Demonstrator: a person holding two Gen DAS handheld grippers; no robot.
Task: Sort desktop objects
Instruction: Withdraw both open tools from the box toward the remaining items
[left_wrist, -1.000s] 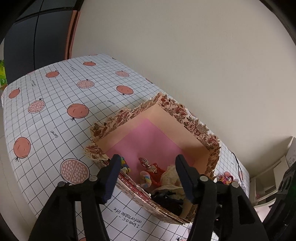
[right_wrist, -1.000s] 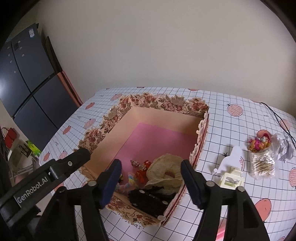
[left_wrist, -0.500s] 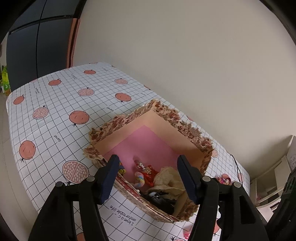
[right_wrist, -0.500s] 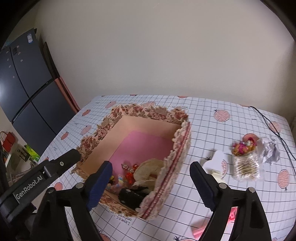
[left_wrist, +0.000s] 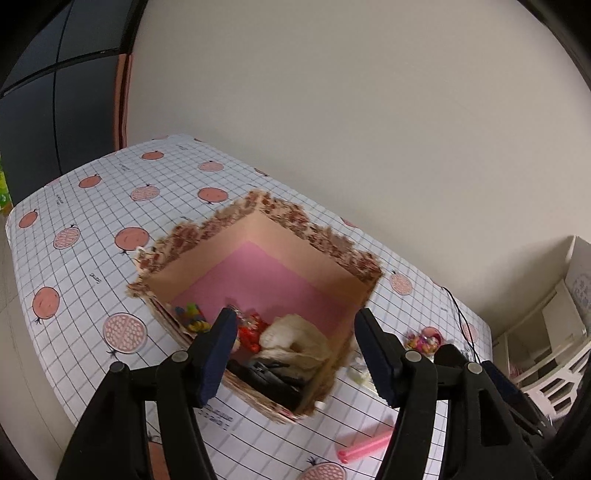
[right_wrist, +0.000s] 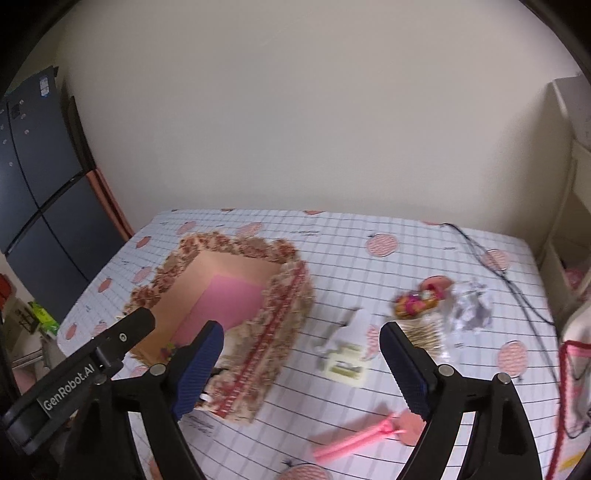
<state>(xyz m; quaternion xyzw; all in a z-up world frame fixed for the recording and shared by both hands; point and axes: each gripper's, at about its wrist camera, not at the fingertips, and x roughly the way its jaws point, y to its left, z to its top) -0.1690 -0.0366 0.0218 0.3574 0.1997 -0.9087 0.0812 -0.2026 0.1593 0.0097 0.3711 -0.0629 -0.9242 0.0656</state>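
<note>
The black plastic gripper arm (right_wrist: 79, 373) at the lower left of the right wrist view bears the white lettering "GenRobot.AI". Small black print on the white grid-patterned tablecloth (left_wrist: 96, 277) is too blurred to read.

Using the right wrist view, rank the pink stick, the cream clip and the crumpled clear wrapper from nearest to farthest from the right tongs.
Measured from the right tongs:
1. Cream clip, just ahead between the tips.
2. Pink stick, low on the near tablecloth.
3. Crumpled clear wrapper, far right.
</note>
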